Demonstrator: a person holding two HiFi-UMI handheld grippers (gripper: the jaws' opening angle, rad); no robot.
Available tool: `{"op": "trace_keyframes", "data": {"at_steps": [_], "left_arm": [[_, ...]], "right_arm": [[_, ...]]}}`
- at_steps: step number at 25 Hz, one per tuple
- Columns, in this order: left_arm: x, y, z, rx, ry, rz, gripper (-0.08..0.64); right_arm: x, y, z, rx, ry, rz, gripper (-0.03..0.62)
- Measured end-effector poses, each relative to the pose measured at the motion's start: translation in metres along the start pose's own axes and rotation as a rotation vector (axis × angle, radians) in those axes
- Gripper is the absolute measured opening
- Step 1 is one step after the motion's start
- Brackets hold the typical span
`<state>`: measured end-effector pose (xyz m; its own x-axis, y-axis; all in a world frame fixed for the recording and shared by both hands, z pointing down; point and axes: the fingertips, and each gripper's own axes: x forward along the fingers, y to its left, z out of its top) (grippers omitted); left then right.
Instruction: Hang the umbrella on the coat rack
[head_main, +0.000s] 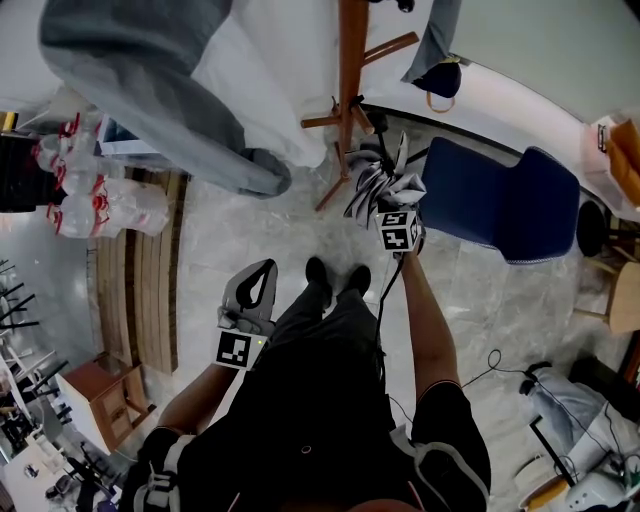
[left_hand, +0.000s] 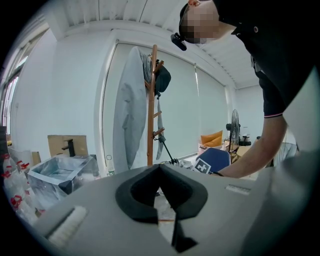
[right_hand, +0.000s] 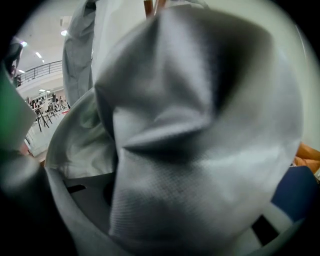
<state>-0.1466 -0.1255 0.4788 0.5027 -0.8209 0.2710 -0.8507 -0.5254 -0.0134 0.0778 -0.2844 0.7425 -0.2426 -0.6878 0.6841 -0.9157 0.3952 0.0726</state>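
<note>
The folded grey umbrella (head_main: 378, 178) hangs bunched in my right gripper (head_main: 387, 200), which is shut on its fabric just beyond the marker cube (head_main: 398, 231). That fabric (right_hand: 200, 140) fills the right gripper view and hides the jaws. A thin dark shaft (left_hand: 168, 148) runs from the umbrella up to a low peg of the wooden coat rack (head_main: 347, 70); whether it is hooked there I cannot tell. The rack's pole (left_hand: 151, 105) stands straight ahead in the left gripper view. My left gripper (head_main: 262, 272) is held low at my left, its tips (left_hand: 159, 167) touching with nothing between them.
A long grey coat (left_hand: 131, 100) and a dark bag (left_hand: 163, 80) hang on the rack. A blue chair (head_main: 500, 200) stands right of it. Plastic bottles (head_main: 90, 190) and a slatted wooden bench (head_main: 150, 270) lie at the left. My shoes (head_main: 335, 275) are below the umbrella, and cables (head_main: 490, 360) trail on the floor.
</note>
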Motion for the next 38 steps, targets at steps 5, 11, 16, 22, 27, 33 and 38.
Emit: {"op": "trace_keyframes", "data": {"at_steps": [5, 11, 16, 22, 27, 33, 38], "left_arm": [[0.004, -0.002, -0.002, 0.005, 0.004, -0.012, 0.002], [0.007, -0.003, -0.004, 0.012, 0.009, -0.016, 0.002], [0.006, -0.002, -0.008, 0.014, 0.019, -0.012, 0.002], [0.007, -0.001, -0.009, 0.018, 0.021, -0.011, 0.002], [0.006, 0.0, -0.011, 0.015, 0.024, -0.005, 0.002], [0.006, 0.0, -0.014, 0.022, 0.031, -0.009, 0.002], [0.006, -0.002, -0.018, 0.027, 0.034, -0.012, 0.002]], "right_arm": [[0.014, 0.007, -0.007, 0.051, -0.006, 0.042, 0.144], [0.031, 0.02, -0.014, 0.062, -0.018, 0.101, 0.146], [0.045, 0.025, -0.019, 0.076, -0.022, 0.118, 0.146], [0.058, 0.032, -0.017, 0.087, -0.02, 0.146, 0.157], [0.061, 0.041, -0.013, 0.105, -0.057, 0.193, 0.176], [0.063, 0.046, -0.011, 0.122, -0.109, 0.209, 0.136], [0.064, 0.046, -0.006, 0.111, -0.138, 0.203, 0.118]]}}
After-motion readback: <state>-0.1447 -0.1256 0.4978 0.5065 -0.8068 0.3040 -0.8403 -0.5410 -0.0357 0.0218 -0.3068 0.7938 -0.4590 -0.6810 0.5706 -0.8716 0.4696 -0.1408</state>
